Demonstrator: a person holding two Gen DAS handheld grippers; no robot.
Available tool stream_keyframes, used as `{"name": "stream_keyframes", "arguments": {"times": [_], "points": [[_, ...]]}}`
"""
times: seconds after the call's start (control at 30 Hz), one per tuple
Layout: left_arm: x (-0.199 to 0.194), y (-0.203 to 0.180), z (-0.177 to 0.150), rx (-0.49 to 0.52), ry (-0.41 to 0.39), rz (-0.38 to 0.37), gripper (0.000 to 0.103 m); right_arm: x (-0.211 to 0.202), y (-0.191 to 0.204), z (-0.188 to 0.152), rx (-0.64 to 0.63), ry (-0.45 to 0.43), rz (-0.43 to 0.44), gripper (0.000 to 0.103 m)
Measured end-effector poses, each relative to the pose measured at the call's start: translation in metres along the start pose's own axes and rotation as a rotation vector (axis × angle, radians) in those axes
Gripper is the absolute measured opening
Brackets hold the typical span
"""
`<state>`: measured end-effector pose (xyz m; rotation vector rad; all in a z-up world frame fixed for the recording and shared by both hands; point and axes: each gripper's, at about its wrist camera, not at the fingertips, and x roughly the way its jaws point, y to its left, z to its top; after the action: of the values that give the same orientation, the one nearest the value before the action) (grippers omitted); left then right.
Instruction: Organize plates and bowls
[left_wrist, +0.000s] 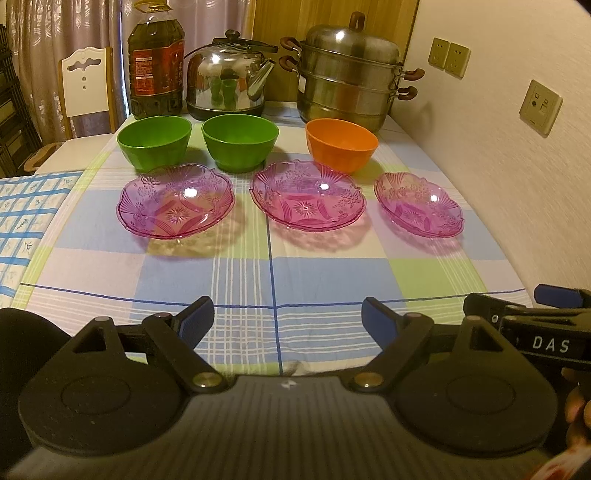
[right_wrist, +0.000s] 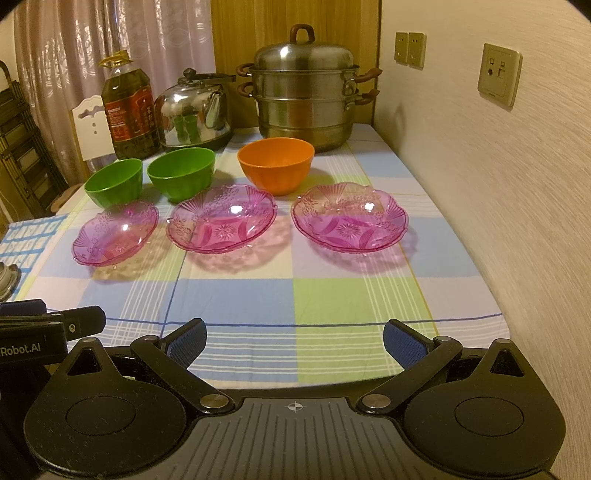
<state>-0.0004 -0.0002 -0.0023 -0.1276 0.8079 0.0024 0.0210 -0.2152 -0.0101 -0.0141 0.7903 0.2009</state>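
Three pink see-through plates lie in a row on the checked tablecloth: left (left_wrist: 175, 201) (right_wrist: 115, 233), middle (left_wrist: 308, 201) (right_wrist: 221, 220), right (left_wrist: 418, 205) (right_wrist: 349, 221). Behind them stand two green bowls (left_wrist: 154, 142) (left_wrist: 240, 142) (right_wrist: 114, 181) (right_wrist: 181, 173) and an orange bowl (left_wrist: 341, 144) (right_wrist: 276, 164). My left gripper (left_wrist: 288, 317) is open and empty near the table's front edge. My right gripper (right_wrist: 294, 341) is open and empty, also at the front edge, beside the left one.
An oil bottle (left_wrist: 156, 61), a steel kettle (left_wrist: 229, 75) and a stacked steel steamer pot (left_wrist: 351, 74) stand along the back of the table (left_wrist: 240, 273). A wall (left_wrist: 517, 166) with sockets runs along the right. A chair (left_wrist: 86, 86) stands at the back left.
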Motion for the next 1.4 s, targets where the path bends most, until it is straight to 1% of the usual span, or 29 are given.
{"name": "stream_keyframes", "arguments": {"times": [0.63, 0.83, 0.9, 0.93, 1.0, 1.2, 1.33, 1.4], "points": [[0.000, 0.000, 0.000, -0.001, -0.002, 0.002, 0.086, 0.001, 0.000, 0.000, 0.000, 0.000, 0.000, 0.102], [0.001, 0.004, 0.002, -0.010, 0.000, -0.010, 0.086, 0.002, 0.001, 0.001, 0.002, 0.001, 0.005, 0.102], [0.002, 0.011, 0.005, -0.032, 0.001, -0.026, 0.085, 0.004, 0.003, 0.003, -0.002, 0.000, 0.013, 0.102], [0.002, 0.014, 0.006, -0.042, 0.000, -0.029, 0.083, 0.006, 0.004, 0.004, -0.004, -0.001, 0.019, 0.102], [0.004, 0.023, 0.009, -0.059, -0.001, -0.029, 0.082, 0.009, 0.007, 0.007, -0.004, -0.003, 0.033, 0.102], [0.014, 0.065, 0.025, -0.114, -0.005, 0.019, 0.082, 0.029, 0.025, 0.024, 0.011, 0.011, 0.119, 0.102], [0.024, 0.101, 0.043, -0.148, -0.025, 0.056, 0.082, 0.044, 0.047, 0.041, 0.004, -0.004, 0.199, 0.101], [0.031, 0.119, 0.052, -0.165, -0.034, 0.070, 0.082, 0.052, 0.059, 0.050, 0.001, -0.019, 0.254, 0.093]]}}
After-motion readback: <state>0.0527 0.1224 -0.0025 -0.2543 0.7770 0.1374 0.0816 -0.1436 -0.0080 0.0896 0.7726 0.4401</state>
